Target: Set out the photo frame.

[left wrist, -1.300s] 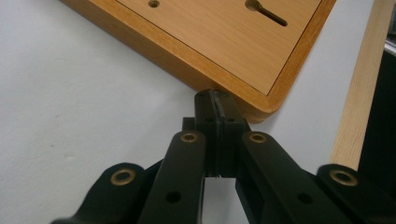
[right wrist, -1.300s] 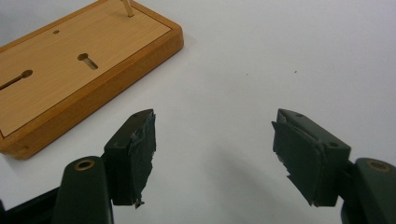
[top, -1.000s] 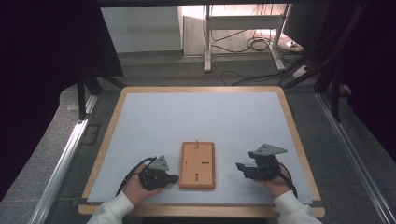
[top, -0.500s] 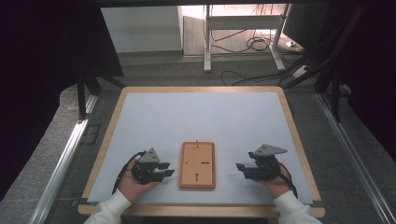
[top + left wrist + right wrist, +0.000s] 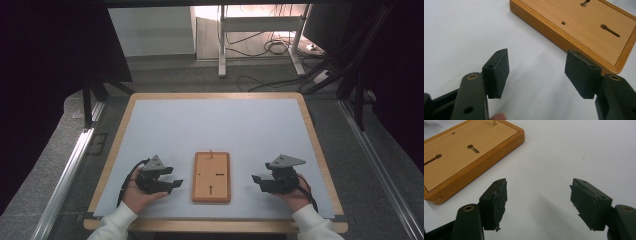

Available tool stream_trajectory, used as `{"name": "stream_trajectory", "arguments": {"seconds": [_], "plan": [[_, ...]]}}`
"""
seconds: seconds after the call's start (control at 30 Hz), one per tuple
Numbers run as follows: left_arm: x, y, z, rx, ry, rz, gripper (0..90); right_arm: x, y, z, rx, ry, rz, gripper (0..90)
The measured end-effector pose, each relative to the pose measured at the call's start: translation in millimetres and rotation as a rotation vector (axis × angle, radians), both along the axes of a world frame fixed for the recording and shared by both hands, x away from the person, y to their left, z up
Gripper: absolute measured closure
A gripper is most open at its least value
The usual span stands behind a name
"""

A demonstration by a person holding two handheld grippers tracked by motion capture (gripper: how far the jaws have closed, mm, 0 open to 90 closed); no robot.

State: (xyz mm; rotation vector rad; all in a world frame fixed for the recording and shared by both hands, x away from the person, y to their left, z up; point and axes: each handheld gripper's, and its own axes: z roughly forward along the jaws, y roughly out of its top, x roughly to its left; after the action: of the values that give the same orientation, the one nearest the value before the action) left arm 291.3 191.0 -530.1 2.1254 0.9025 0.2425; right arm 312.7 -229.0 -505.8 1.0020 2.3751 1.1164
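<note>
A big table with a pale white top and a light wooden rim [image 5: 125, 120] sits in front of the person. Near its front edge, in the middle, lies a flat orange-brown wooden board with dark slots and small holes cut in its top [image 5: 211, 176]. A thin little peg [image 5: 211, 151] stands up at its far end.

The board looks hard and stiff, so it will not bend. It looks smooth on top and may be a bit slippery. It is probably not heavy. Its long sides look like the best place to grab it, since they are straight and thick.

The left black gripper [image 5: 175, 177] rests just left of the board, with its jaws wide apart and nothing between them. The right black gripper [image 5: 256, 182] rests to the right of the board, a little farther off, and its jaws are wide apart and empty too.
</note>
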Motion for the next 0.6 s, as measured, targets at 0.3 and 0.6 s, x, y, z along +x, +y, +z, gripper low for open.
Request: {"name": "stream_trajectory", "arguments": {"seconds": [0.3, 0.6], "plan": [[8.4, -5.7, 1.1, -0.013, -0.010, 0.013, 31.3, -4.9, -3.4, -0.2, -0.008, -0.012, -0.009, 29.5], [23.9, -22.0, 8.0, -0.015, -0.008, -0.010, 29.2, -7.3, -1.0, -1.2, -0.026, -0.028, 0.017, 29.5]]}}
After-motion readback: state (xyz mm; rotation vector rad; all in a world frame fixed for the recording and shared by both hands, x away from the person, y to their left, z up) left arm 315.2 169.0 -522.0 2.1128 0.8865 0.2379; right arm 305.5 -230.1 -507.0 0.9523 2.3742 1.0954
